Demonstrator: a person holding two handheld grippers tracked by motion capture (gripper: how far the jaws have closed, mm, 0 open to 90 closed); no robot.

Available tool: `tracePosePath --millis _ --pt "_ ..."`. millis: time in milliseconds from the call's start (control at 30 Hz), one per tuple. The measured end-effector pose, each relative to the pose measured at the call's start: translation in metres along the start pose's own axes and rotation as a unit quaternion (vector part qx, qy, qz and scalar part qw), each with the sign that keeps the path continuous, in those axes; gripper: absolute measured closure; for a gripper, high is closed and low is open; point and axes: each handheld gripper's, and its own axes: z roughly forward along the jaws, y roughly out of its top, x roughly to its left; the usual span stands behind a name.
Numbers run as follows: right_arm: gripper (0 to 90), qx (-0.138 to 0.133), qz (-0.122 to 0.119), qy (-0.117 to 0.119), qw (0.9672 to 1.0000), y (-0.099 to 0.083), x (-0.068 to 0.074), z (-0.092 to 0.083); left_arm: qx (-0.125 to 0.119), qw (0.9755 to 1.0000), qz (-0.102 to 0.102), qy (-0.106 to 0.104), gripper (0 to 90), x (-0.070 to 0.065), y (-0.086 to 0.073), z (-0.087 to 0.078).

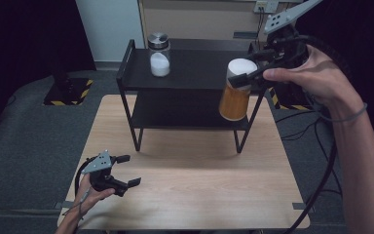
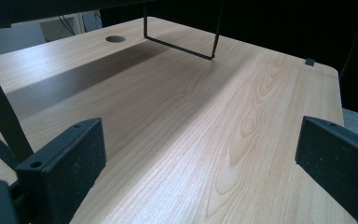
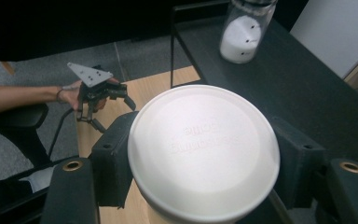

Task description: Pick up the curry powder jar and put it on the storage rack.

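Table [image 1: 185,195] of pale wood took up most of the high view, w/ grey floor around it. On its far half stood a black two-tier rack [image 1: 126,73], legs on the tabletop, top shelf dark & flat. From the left gripper view I saw one rack foot bar [image 2: 179,46] across the wood grain & a round hole [image 2: 115,38] in the tabletop beyond.

My right gripper [image 1: 253,66] was up at the rack's right end, roughly level w/ the top shelf, jaws clamped on the orange jar [image 1: 234,100] just under its white lid [image 3: 203,149]. Jar hung clear of the table, slightly tilted, in front of the rack's right corner; I couldn't tell if it touched the frame. In the right gripper view the lid sat between both black jaws, pads against its sides.

My left gripper [image 1: 126,170] sat low near the table's front left corner, jaws wide apart, nothing btwn them, just bare wood.

Smallest item: a clear shaker [image 1: 159,56] w/ metal cap, part full of white grains, upright on the top shelf's left side, well apart from the jar.
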Motion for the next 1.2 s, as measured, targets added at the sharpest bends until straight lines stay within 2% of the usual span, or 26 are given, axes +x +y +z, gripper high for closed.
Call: tracePosePath --millis 267,533,633,967,1200 --pt "34.0 -0.001 -0.001 -0.008 1.0 0.02 -0.014 -0.001 -0.001 1.0 -0.002 0.003 0.7 0.001 -0.001 -0.001" --pt "34.0 0.001 0.004 -0.016 0.9999 0.041 -0.029 0.008 -0.003 1.0 -0.003 0.002 0.7 0.002 -0.001 -0.003" --pt "34.0 0.003 0.007 -0.019 0.9998 0.048 -0.039 0.014 -0.005 1.0 -0.003 0.002 0.7 0.002 -0.002 -0.003" --pt "34.0 0.003 0.03 -0.052 0.9982 0.055 -0.067 0.032 -0.005 1.0 -0.006 0.002 0.7 0.004 -0.003 -0.003" --pt "34.0 0.005 0.043 -0.076 0.9961 0.053 -0.081 0.048 -0.005 0.9999 -0.01 0.004 0.7 0.008 -0.004 -0.003"
